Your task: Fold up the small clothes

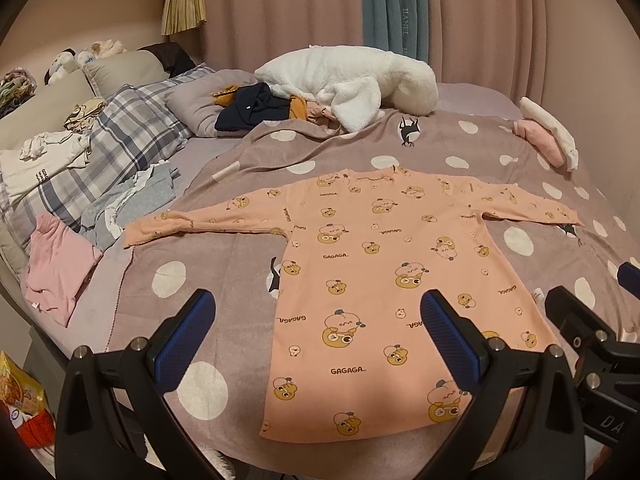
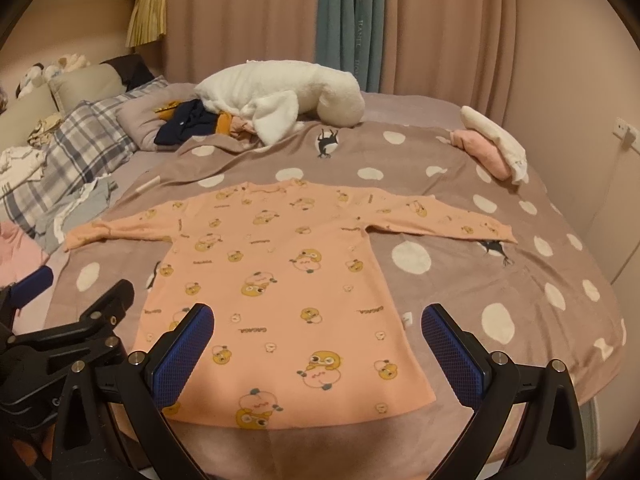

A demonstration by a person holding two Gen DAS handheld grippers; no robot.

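Left wrist view shows the peach shirt point(image 1: 384, 280) spread flat and face up on the dotted blanket point(image 1: 224, 280), hem nearest the grippers, collar farthest, both sleeves stretched out sideways; its long axis runs straight away from the hem toward the collar, and the sleeves cross that axis near the far end. The left gripper point(image 1: 316, 340) hovers with its blue pads wide apart and nothing between them, just short of the shirt's hem and over its left edge; one pad sits above the blanket beside the shirt, the other above the cloth. The right gripper point(image 2: 318, 344) is likewise spread and empty, over the hem's right half, with its outer pad past the shirt's right edge. Neither seems to touch the fabric, though the height above it is hard to judge through the fisheye. Both sleeves lie well beyond the hem, so either arm must reach forward past the body of the shirt; the left gripper is nearer the left sleeve point(image 1: 200, 224), the right nearer the right sleeve point(image 2: 440, 220). No fold is made yet; a first fold would likely bring a sleeve and side edge inward across the shirt's middle.
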